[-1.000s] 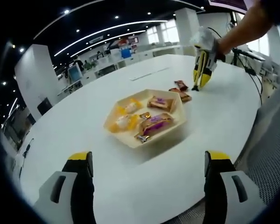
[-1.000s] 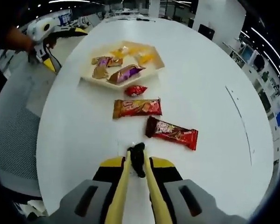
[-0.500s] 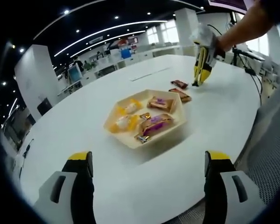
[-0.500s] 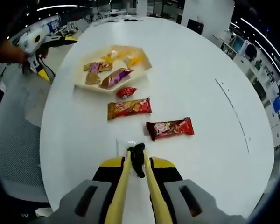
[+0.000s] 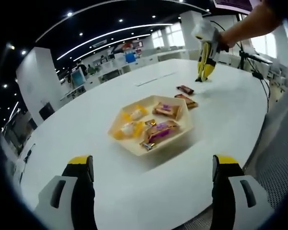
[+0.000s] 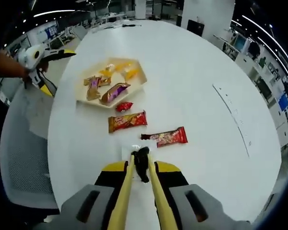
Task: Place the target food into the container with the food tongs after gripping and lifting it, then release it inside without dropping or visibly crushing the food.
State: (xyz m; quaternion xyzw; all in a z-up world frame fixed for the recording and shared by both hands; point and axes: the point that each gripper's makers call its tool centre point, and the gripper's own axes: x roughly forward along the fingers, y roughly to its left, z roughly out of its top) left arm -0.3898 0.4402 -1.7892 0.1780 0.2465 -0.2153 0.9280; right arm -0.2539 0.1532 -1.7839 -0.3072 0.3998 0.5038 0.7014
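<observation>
- In the left gripper view, the left tool has its jaws spread wide apart with nothing between them, low over the near edge of the round white table.
- Just beyond the gap between those jaws sits the container, a pale hexagonal tray holding several wrapped snacks: yellow packets on its left side, a purple-and-brown packet near its front, another brown one at the back.
- Right of the tray, two wrapped bars lie on the table: an orange-brown bar close to the tray's rim and a dark red bar a little farther away.
- Farther right, the right tool hangs above the table, holding the yellow food tongs with their tips pointing down, beyond the dark red bar and clear of the surface.
- In the right gripper view, the left tool shows at the far left, held in a hand, off the table's edge.
- The tray lies near it, then a small red candy just beside the tray's rim, the orange-brown bar, and the dark red bar nearest the tongs.
- At the bottom centre, the right tool is clamped on the yellow tongs, whose arms lie close together; the tips hold no food.
</observation>
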